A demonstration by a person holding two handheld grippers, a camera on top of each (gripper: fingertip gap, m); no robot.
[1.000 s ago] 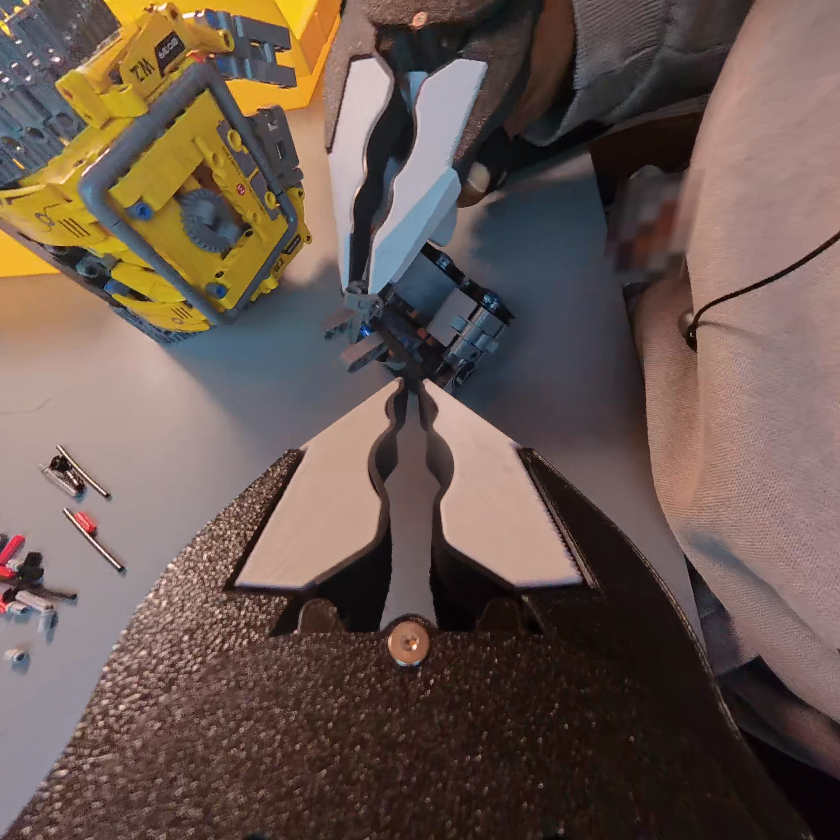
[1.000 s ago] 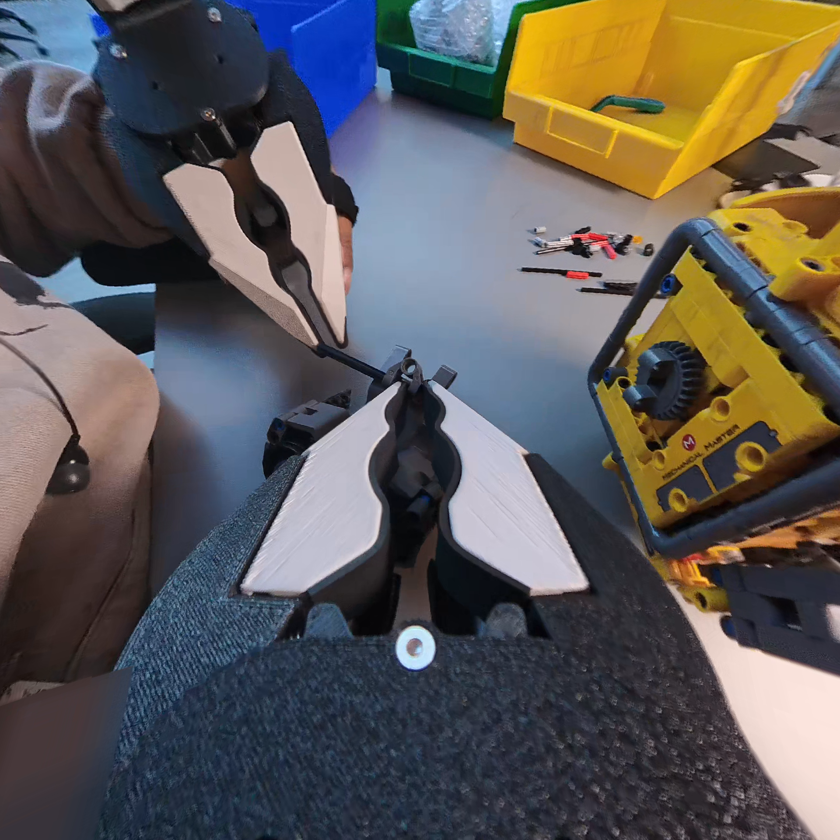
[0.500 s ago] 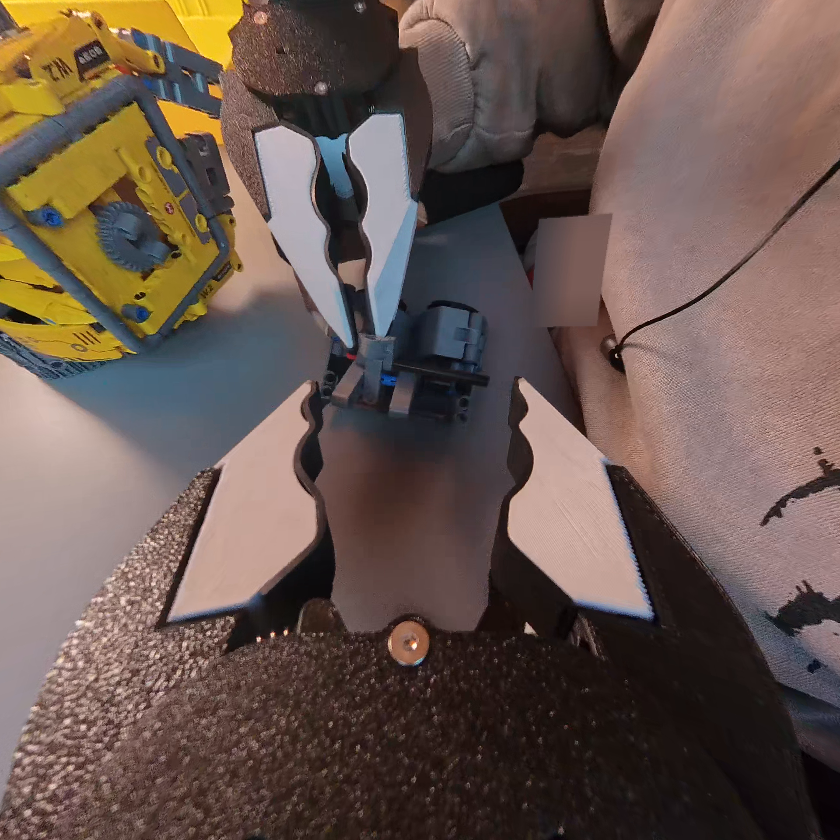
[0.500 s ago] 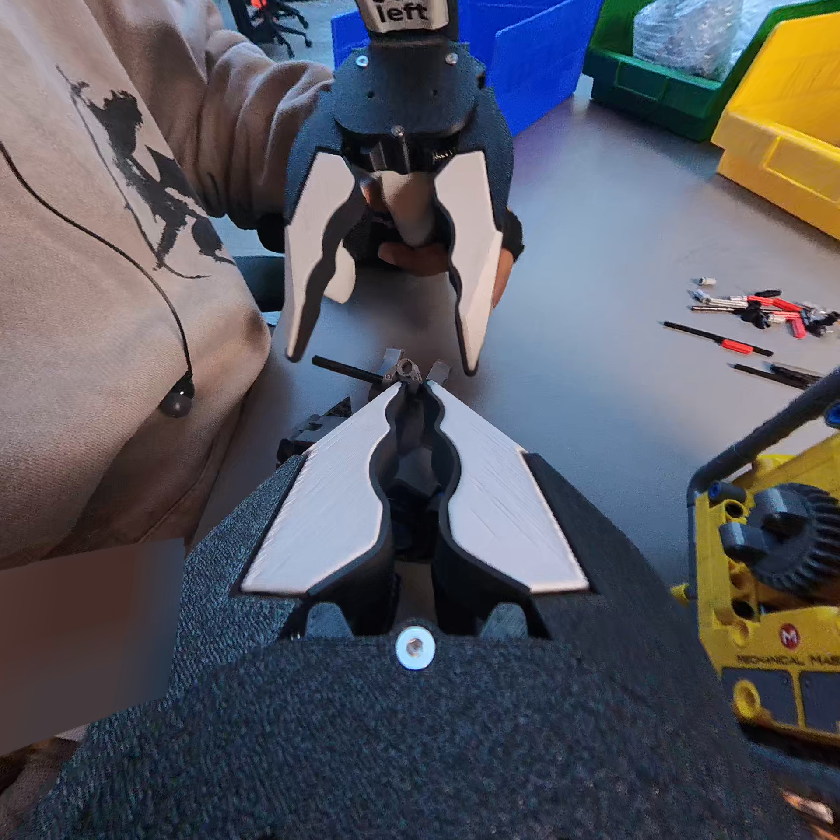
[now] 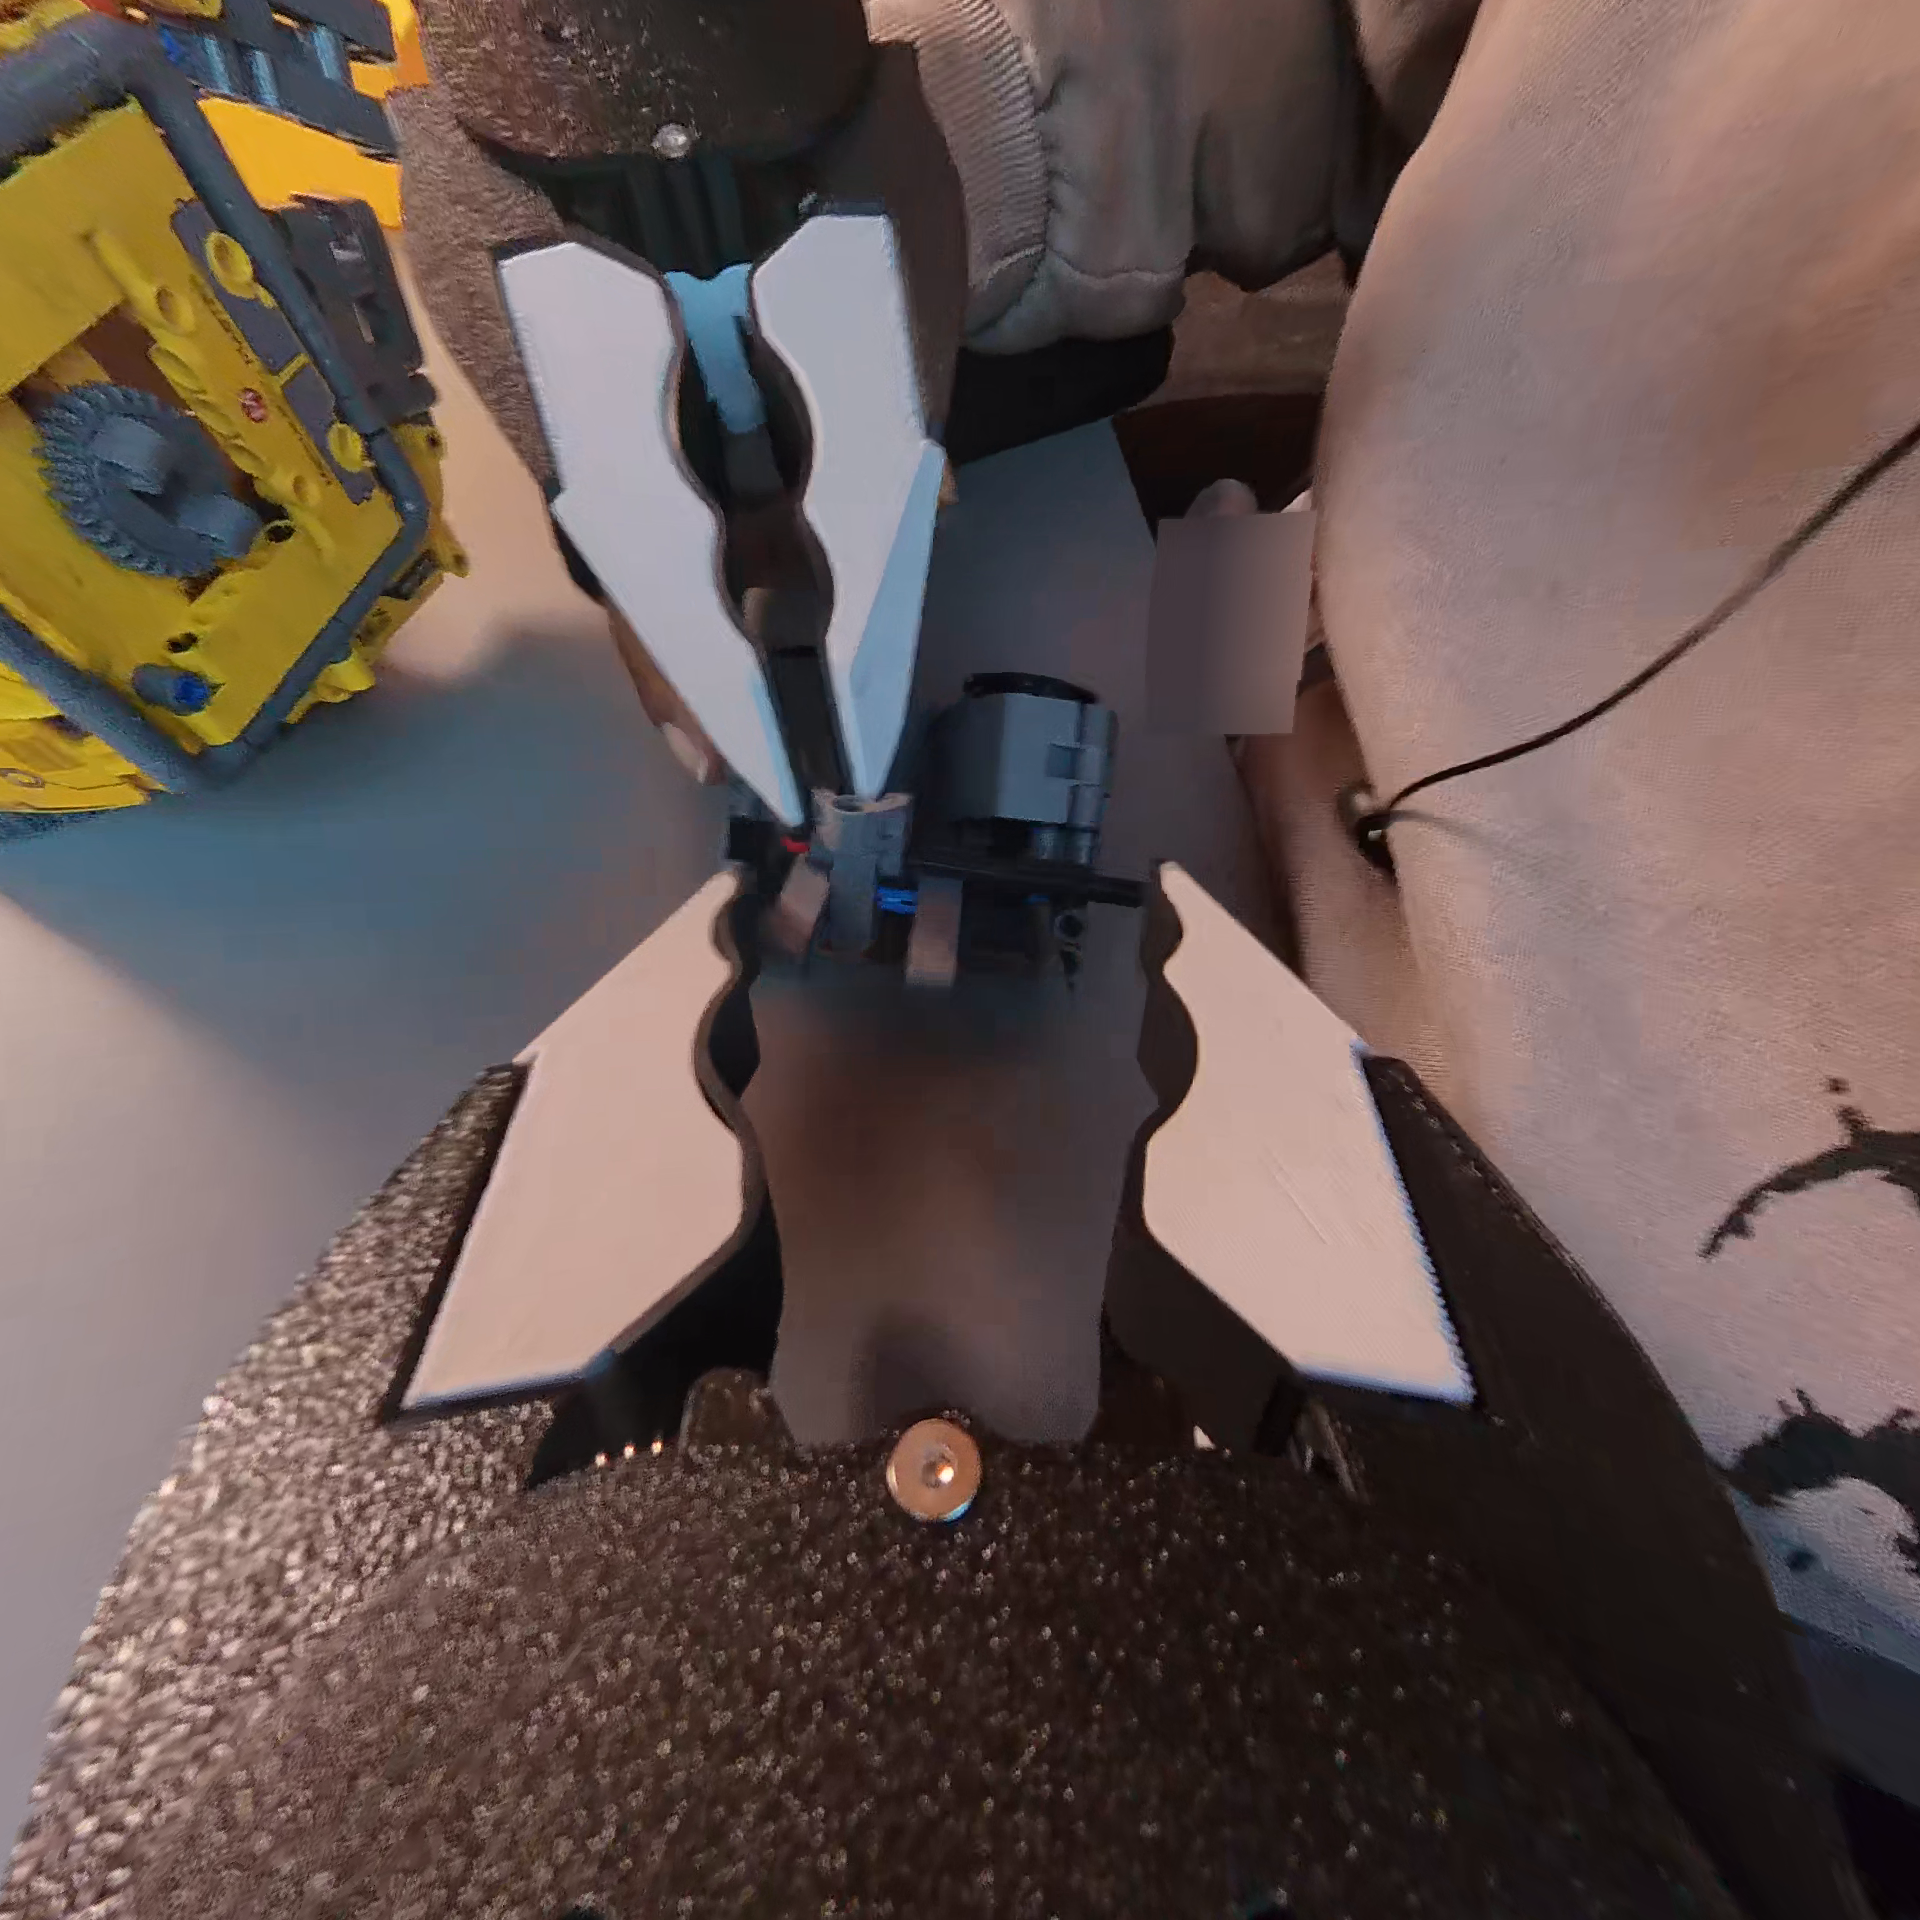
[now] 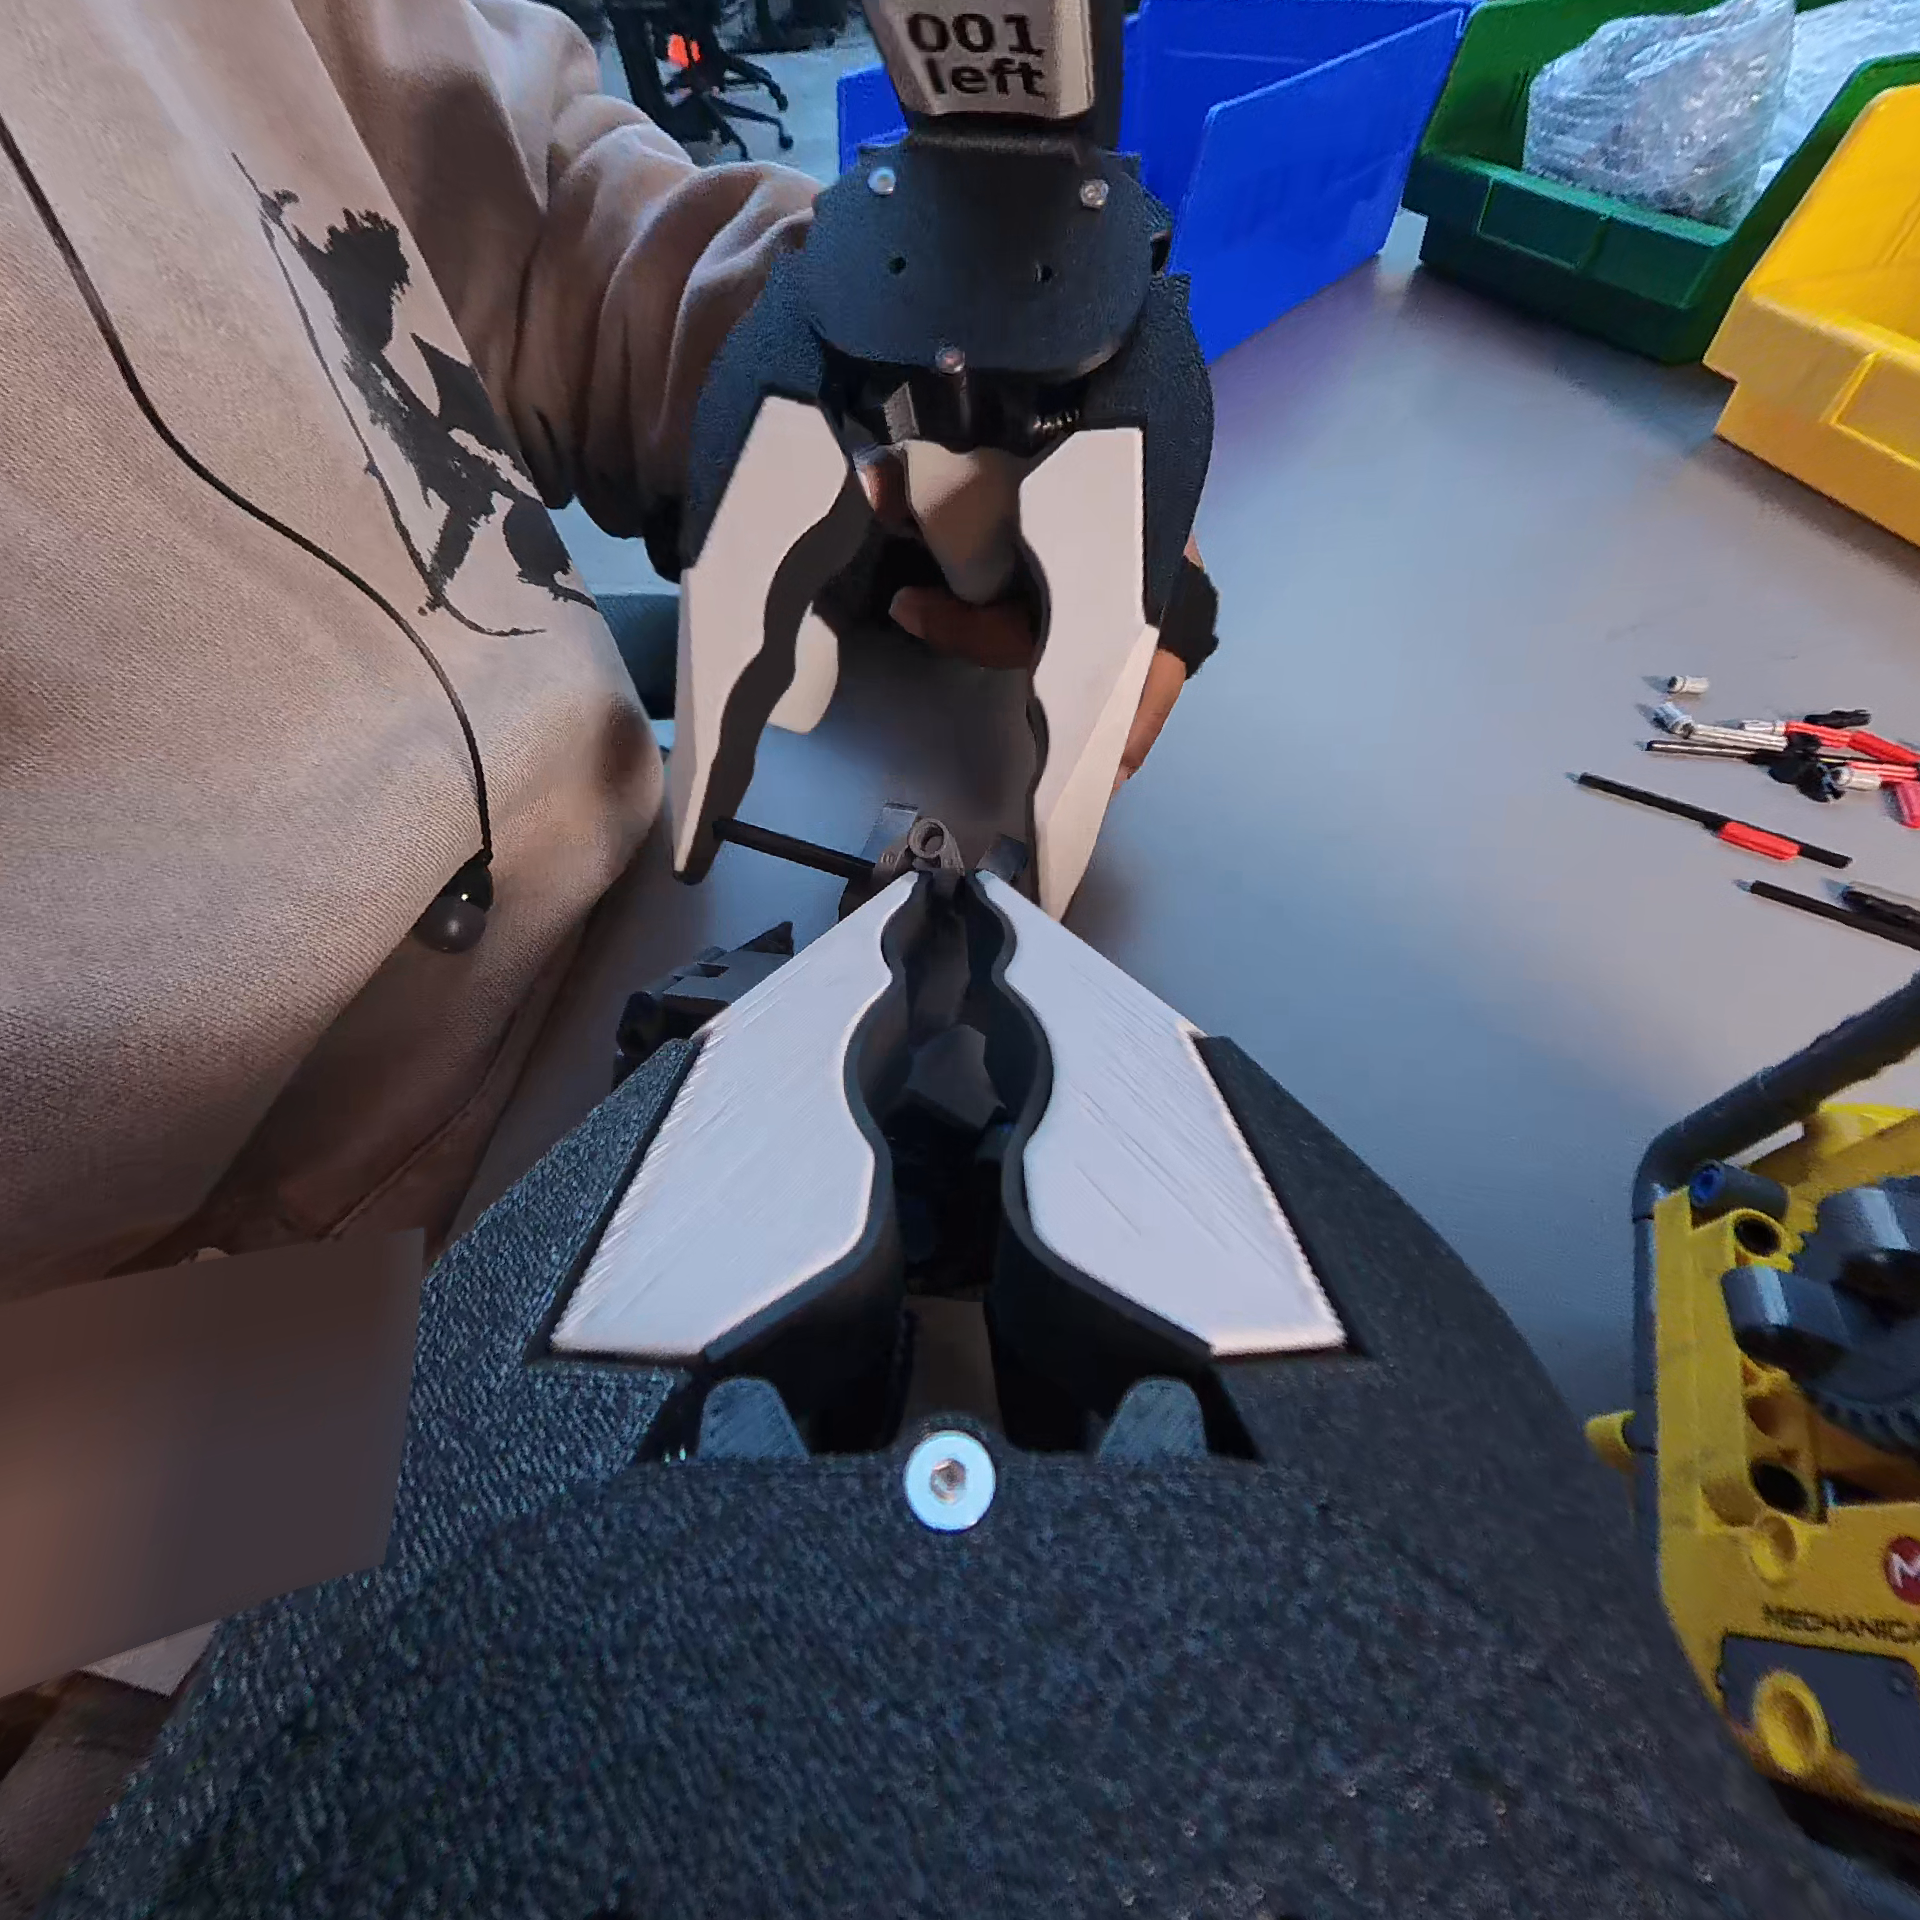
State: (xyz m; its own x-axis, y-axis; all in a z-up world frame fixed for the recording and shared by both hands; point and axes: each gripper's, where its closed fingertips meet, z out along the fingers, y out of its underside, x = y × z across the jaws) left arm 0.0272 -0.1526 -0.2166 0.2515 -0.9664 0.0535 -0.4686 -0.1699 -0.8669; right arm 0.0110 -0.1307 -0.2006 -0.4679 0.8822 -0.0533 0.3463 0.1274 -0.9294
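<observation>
My right gripper [image 6: 948, 883] is shut on a small grey and black brick assembly [image 6: 930, 847] and holds it just above the grey table [image 6: 1351, 623]. A black axle [image 6: 790, 847] sticks out of the assembly's left side. My left gripper [image 6: 878, 873] faces it, open, with one finger on either side of the assembly and one tip next to the axle's end. In the left wrist view my open left gripper [image 5: 951, 883] frames the assembly [image 5: 1023, 748], and the shut right gripper [image 5: 831, 800] pinches its grey connector from above.
A large yellow brick machine model [image 6: 1787, 1403] stands right of my right gripper and also shows in the left wrist view [image 5: 177, 499]. Loose pins and axles [image 6: 1787, 748] lie on the table. Blue [image 6: 1299, 156], green [image 6: 1590, 208] and yellow [image 6: 1849, 343] bins stand behind. A person's sweatshirt [image 6: 260, 623] is close. Less than 4 cm separates the two grippers' tips.
My left gripper was shut at the axle's end, then let go and opened. It has swung round to face the right gripper and now straddles the assembly. The right gripper stays shut.
</observation>
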